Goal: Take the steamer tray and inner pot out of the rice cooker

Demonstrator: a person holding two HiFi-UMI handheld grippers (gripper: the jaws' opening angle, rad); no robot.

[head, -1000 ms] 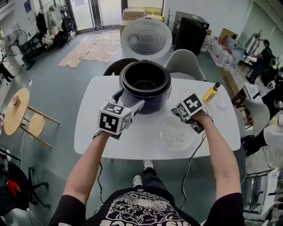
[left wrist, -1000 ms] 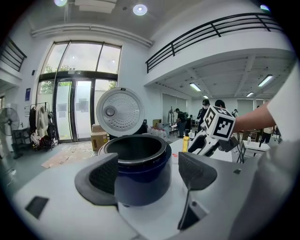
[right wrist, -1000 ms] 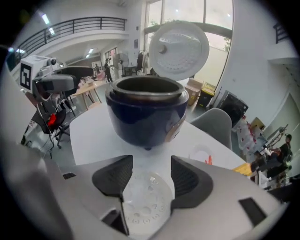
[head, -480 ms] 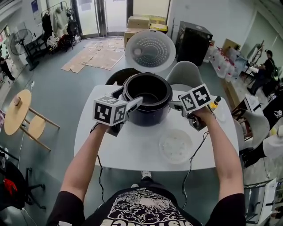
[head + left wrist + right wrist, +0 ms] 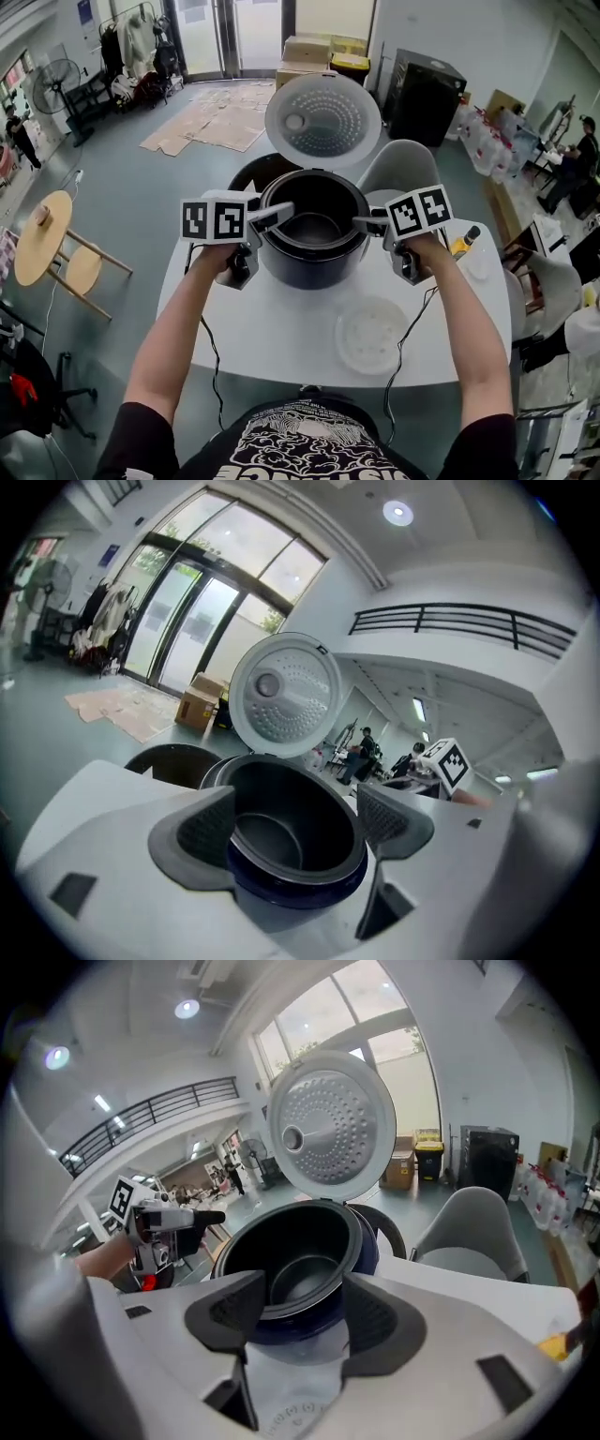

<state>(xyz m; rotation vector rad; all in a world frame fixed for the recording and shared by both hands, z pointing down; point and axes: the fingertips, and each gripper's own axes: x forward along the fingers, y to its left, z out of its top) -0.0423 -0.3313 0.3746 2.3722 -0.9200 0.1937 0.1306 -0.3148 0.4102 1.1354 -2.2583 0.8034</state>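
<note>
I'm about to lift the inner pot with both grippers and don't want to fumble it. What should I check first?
1. Lid out of the way: ok, it stands open behind the rice cooker.
2. Steamer tray already out: ok, it lies on the table in front of the cooker.
3. Inner pot seated: ok, it sits in the cooker, nothing seen inside.
4. Left gripper ready: ok, jaws apart, holding nothing.
5. Right gripper ready: ok, jaws apart, holding nothing.
6. Jaws lined up over the pot's rim: cannot tell; both are near it, on opposite sides.
</note>
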